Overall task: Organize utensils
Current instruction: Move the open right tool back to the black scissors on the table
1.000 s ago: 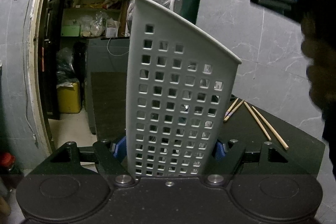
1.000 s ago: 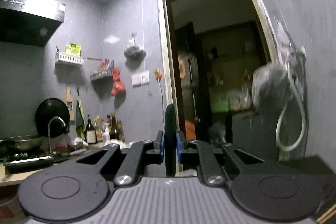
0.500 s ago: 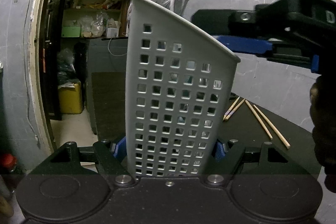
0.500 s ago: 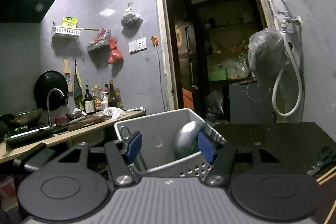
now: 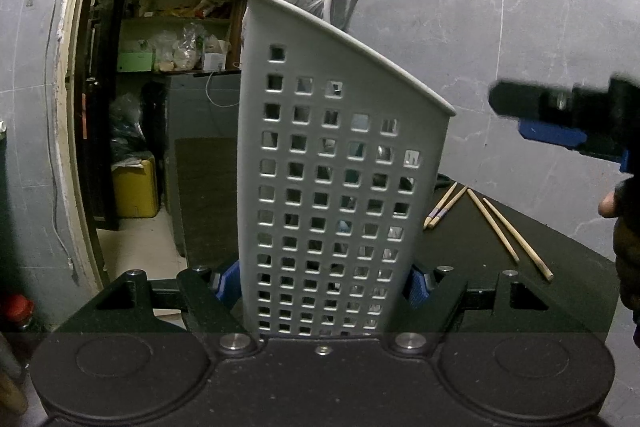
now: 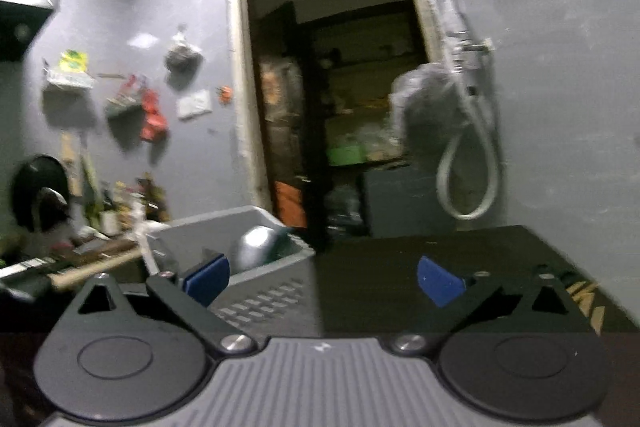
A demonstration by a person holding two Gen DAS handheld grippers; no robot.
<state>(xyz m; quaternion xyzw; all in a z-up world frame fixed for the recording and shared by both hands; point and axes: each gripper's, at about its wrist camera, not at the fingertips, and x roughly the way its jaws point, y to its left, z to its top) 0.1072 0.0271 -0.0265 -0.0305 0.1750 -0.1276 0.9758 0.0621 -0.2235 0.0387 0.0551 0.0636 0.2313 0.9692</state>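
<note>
Our right gripper [image 6: 322, 281] has just been opening its jaws and now nothing is between them; the dark-handled ladle [image 6: 256, 241] it carried a second ago lies in the grey basket [image 5: 340, 187], at ten o'clock from the blue pads. We read this as one utensil delivered. Our left gripper [image 5: 320, 287] is clamped on the basket's base, holding it upright. At three o'clock of the basket, four chopsticks [image 5: 494, 225] wait on the black table [image 5: 460, 251].

Baskets: one grey basket [image 5: 332, 187]
Chopsticks: four chopsticks [image 5: 500, 227] near the tabletop's far edge
Spoons: one metal spoon [image 6: 256, 247] in the basket
</note>
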